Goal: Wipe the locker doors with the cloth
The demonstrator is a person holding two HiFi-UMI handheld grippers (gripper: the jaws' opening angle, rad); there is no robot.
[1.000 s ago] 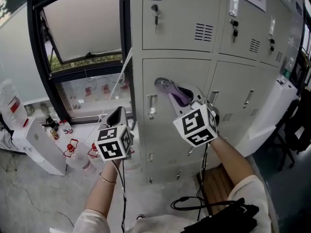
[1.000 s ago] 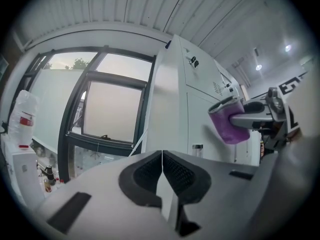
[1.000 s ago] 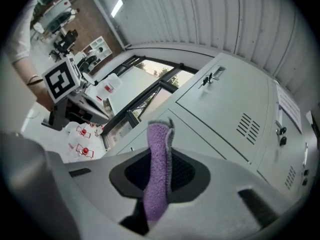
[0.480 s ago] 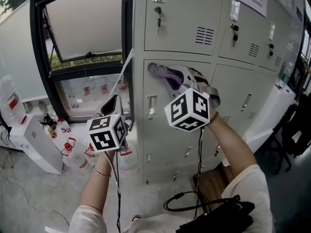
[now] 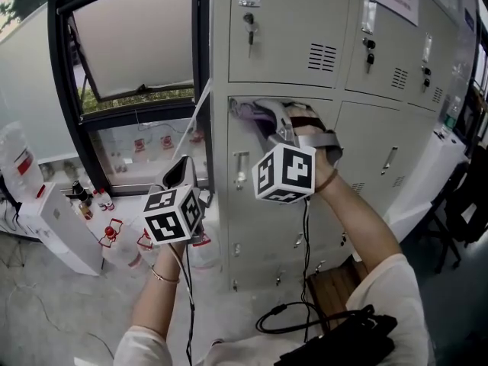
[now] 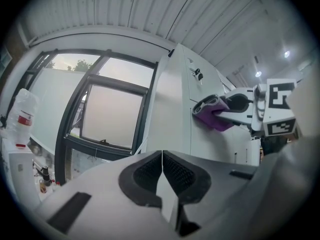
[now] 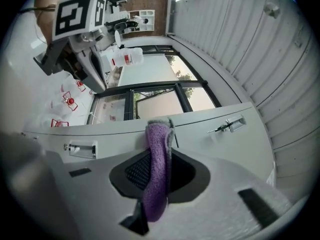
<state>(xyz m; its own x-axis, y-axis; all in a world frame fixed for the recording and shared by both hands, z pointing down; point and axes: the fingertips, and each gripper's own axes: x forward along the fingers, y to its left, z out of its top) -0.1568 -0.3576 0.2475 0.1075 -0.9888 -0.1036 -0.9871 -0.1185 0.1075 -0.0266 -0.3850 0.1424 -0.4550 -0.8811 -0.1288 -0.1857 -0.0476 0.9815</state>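
A bank of grey metal lockers [image 5: 282,44] fills the upper right of the head view. My right gripper [image 5: 259,117] is shut on a purple cloth [image 5: 248,113] and presses it against the top left corner of the middle-row locker door [image 5: 263,212], just above its recessed handle [image 5: 241,170]. In the right gripper view the purple cloth [image 7: 157,169] hangs pinched between the jaws, its top edge touching the locker door [image 7: 200,126]. My left gripper [image 5: 180,175] is shut and empty, held low to the left of the lockers. From the left gripper view the cloth [image 6: 214,115] shows against the locker side.
A black-framed window [image 5: 130,67] stands left of the lockers. A white cabinet [image 5: 57,227] with small bottles sits at lower left. Keys [image 5: 248,23] hang in the upper locker doors. Black cables [image 5: 305,319] trail over the floor below me.
My right gripper has carried the cloth up and to the left along the middle locker door, from its centre to the top left corner. The left gripper has barely shifted.
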